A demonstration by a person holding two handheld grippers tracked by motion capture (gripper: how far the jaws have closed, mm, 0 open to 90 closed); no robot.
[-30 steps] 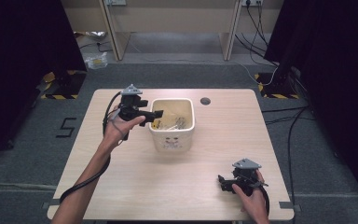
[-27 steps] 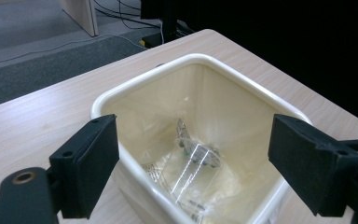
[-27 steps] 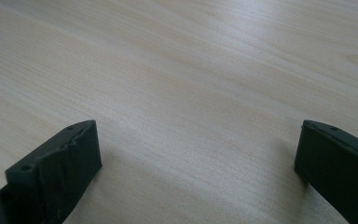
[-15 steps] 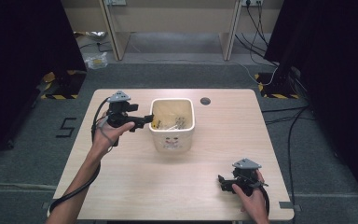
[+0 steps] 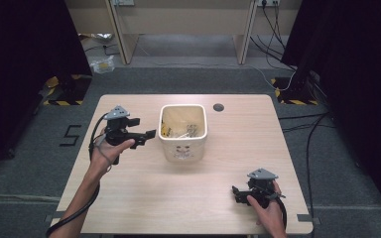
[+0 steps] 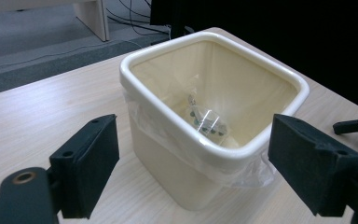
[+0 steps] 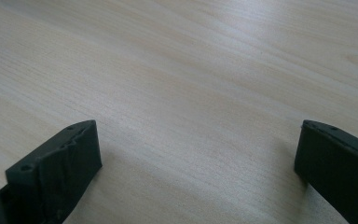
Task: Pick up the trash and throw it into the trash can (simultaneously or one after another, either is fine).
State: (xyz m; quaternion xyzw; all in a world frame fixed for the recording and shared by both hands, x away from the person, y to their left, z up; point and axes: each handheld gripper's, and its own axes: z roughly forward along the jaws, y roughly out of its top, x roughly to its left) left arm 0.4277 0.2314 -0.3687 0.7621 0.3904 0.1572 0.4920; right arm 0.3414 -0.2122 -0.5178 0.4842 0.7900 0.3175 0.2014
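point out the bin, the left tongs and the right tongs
bin (image 5: 183,148), high view, front wall
left tongs (image 5: 151,134), high view, between the tips
right tongs (image 5: 234,192), high view, between the tips

The desk was evenly lit from above in the high view, where only short, soft shadows were cast, while the surroundings to either side were lost in near-black and the picture was left soft and low in detail. In the left gripper view, a pale sheen was seen on the rim of the cream bin and on its clear liner, and the near jaws were slightly blurred. In the right gripper view, a broad glare was spread across the wood towards the top, and faint shadows were thrown beside the jaws.
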